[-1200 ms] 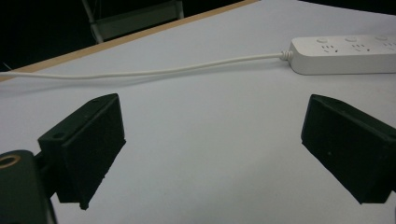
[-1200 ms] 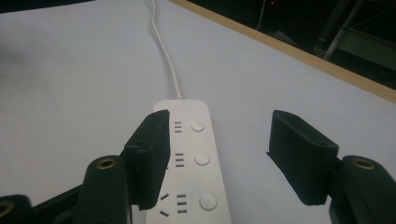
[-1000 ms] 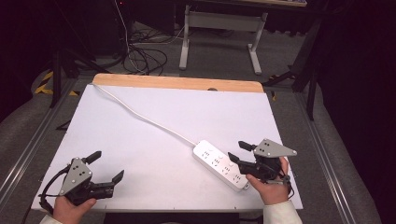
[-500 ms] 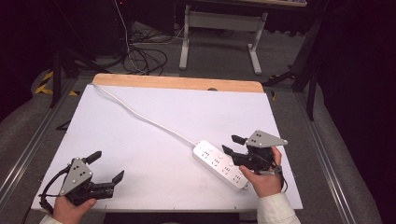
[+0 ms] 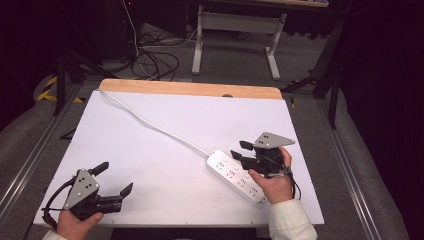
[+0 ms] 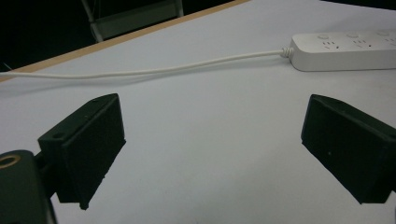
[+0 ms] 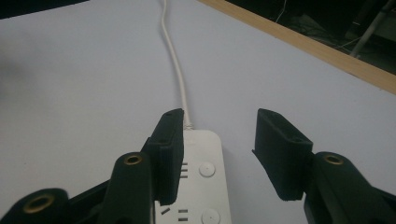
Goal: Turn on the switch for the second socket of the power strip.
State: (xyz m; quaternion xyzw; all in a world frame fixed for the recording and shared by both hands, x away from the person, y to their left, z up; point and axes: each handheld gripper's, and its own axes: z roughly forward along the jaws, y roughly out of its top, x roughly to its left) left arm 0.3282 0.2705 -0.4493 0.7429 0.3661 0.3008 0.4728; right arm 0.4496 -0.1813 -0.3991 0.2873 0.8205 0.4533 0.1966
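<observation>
**Right gripper poised over power strip; left gripper idle at near corner**

Nearest the person, the left gripper [image 5: 114, 180] sits low at the near left corner of the table [image 5: 150, 150], held in the left hand [image 5: 75, 226]. Its jaws stand spread wide with nothing between them; the left gripper view shows bare white surface in the gap. It is well apart from the work. Judgement: it is parked out of the way, not engaged.

Further in, on the right side, the right hand [image 5: 272, 185] carries the right gripper [image 5: 241, 151] above the cord end of the power strip [image 5: 235, 176]. Its jaws are released, parted to roughly the strip's width. In the right gripper view one jaw overlaps the strip's left edge and the other stands out over bare table on the far side. Whether either jaw touches the casing cannot be told. Judgement: the spacing and alignment along the strip suggest a grasp across the body is being set up, not yet made.

The power strip lies flat and diagonal on the table's right half, its near end under the right hand.

Beyond it, the white cord [image 5: 150, 122] runs from the strip's end across the table to the far left corner, slack and curved, and passes over the wooden edge [image 5: 190, 89]. Judgement: the slack allows the strip to be shifted without tugging.
</observation>
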